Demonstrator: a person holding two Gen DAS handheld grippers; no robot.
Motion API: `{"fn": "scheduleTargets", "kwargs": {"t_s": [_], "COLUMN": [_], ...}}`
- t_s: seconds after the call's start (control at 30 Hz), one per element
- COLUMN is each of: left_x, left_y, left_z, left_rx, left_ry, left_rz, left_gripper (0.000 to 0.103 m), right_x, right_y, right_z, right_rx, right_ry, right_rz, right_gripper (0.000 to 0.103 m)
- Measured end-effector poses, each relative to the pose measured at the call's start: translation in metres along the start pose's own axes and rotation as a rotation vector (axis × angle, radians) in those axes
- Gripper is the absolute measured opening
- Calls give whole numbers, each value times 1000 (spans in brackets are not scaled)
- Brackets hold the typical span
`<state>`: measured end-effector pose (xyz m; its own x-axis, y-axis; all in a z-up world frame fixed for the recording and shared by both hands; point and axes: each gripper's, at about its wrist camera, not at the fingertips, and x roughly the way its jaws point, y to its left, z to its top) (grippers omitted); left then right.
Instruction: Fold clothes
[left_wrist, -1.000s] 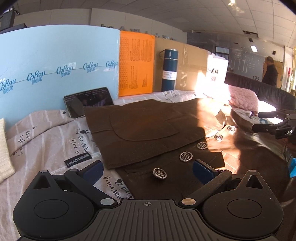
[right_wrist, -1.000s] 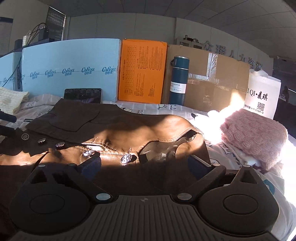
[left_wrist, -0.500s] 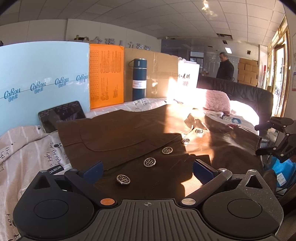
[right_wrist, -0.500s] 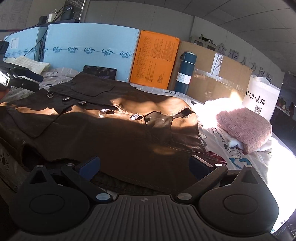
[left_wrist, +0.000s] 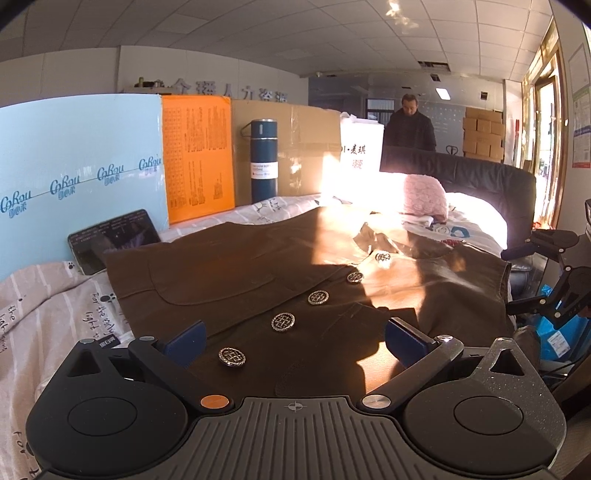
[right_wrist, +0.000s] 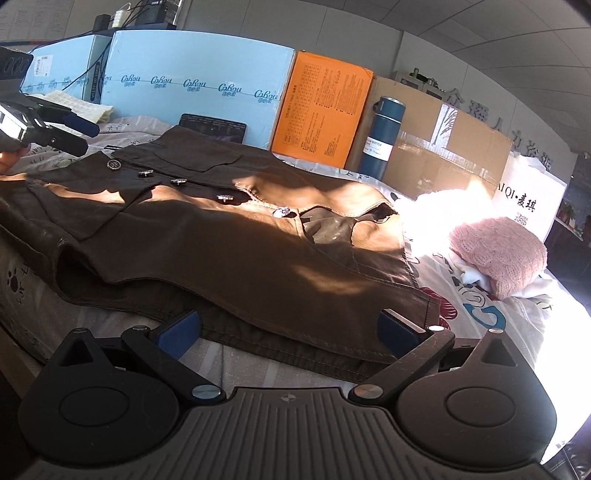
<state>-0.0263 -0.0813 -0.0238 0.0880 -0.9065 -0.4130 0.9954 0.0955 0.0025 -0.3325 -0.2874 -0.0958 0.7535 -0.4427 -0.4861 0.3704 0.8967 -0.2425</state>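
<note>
Left gripper (left_wrist: 293, 338), right gripper (right_wrist: 288, 328): matte black bodies w/ ribbed centre, round side discs, blue pads (left_wrist: 185, 338), silver pivot screws; one orange on left.

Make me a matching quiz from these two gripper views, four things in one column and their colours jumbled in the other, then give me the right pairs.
Things:
1. vest
2. bottle
3. knitted garment
4. flat box between the light blue panel and the cardboard box

Colours:
A. orange
B. pink
C. brown
D. dark blue

Pairs: 1-C, 2-D, 3-B, 4-A
</note>
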Motion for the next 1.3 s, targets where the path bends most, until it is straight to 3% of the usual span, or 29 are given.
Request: {"fn": "scheduleTargets", "kwargs": {"t_s": [0.4,0.67,0.97,1.07,1.3], "left_x": [-6,-21,-30,-32,-50], "left_y": [-11,-28,-46,-48,-37], "left_z": [-2,-2,-2,-5,-9], "left_rx": [25,80,141,167,218], "left_ry": [12,14,8,27,27], "left_rz": [-4,-238,-344,-326,-188], "left_gripper": [103,103,103,103,103], "right_x": [4,15,33,44,57], "right_y": [22,38,56,64,37], "right_z": [2,14,41,51,72], "right_rx": [-87,-91,-96,-98,138], "right_ry": [-12,-67,-148,-158,-162], "right_rz": [180,310,391,401,433], "right_gripper": [103,103,103,103,103]}}
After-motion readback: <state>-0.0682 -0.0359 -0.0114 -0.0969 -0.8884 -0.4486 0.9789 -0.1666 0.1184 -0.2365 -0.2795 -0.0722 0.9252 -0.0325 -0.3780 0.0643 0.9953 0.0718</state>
